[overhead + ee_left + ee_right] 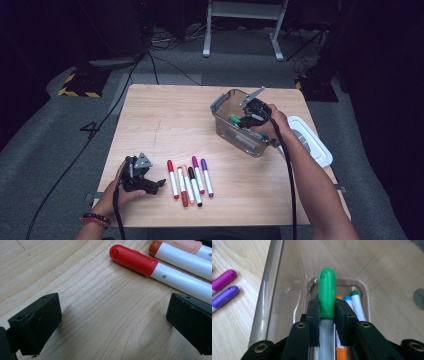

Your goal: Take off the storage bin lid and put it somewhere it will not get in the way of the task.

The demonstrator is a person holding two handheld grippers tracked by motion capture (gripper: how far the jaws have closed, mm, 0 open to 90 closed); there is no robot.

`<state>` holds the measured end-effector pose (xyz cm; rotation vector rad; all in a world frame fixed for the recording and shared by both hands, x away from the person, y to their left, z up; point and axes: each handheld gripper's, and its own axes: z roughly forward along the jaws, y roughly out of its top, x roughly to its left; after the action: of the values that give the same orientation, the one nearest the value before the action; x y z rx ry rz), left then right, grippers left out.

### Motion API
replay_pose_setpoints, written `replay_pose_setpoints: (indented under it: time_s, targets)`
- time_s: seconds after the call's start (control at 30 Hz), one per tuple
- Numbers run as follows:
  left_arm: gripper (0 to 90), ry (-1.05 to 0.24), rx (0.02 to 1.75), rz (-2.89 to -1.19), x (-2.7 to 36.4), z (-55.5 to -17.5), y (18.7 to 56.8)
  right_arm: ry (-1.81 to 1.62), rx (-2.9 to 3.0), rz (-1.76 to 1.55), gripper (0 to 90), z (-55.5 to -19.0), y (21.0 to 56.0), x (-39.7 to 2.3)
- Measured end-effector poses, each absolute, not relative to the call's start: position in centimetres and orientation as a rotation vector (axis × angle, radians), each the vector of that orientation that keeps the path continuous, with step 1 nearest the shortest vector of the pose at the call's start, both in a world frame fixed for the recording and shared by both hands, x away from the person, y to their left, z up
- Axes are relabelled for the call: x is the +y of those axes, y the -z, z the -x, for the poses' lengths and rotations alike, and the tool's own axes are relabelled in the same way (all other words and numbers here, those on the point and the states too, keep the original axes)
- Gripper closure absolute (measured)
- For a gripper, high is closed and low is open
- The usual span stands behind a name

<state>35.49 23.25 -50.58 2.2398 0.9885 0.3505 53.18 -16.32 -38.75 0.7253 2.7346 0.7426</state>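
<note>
Right hand-held gripper pinches the green marker, its long axis pointing to twelve o'clock down into the clear bin; left hand-held gripper rests spread on the tabletop.

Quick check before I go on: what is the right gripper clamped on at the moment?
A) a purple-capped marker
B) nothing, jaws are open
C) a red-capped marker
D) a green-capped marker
D: in the right gripper view the right gripper has its jaws pressed on both sides of the green-capped marker, held over the clear plastic bin with other markers lying inside.
</note>
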Motion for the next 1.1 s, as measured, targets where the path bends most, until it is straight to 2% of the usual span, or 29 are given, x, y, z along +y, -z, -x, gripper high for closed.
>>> replay_pose_setpoints:
  time_s: [0.1,0.17,0.27,0.5,0.73,1.1]
  targets:
    - [0.4,-0.349,0.99,-2.238,23.2,-35.5,50.6,-0.714,2.739,-0.738,74.5,-53.3,38.9,-16.2]
    - [0.4,-0.348,0.99,-2.238,23.2,-35.5,50.6,-0.708,2.734,-0.743,69.2,-53.3,38.9,-16.1]
    - [0.4,-0.349,0.99,-2.239,23.2,-35.5,50.6,-0.718,2.717,-0.76,67.8,-53.4,38.9,-16.2]
    - [0.4,-0.349,0.99,-2.239,23.2,-35.5,50.6,-0.826,2.62,-0.811,58.3,-53.0,37.8,-17.0]
    - [0.4,-0.349,0.99,-2.239,23.2,-35.5,50.6,-1.011,2.539,-0.801,50.0,-51.0,35.9,-18.4]
    - [0.4,-0.352,0.988,-2.24,23.3,-35.5,50.6,-1.227,2.446,-0.673,43.8,-46.0,33.0,-19.6]
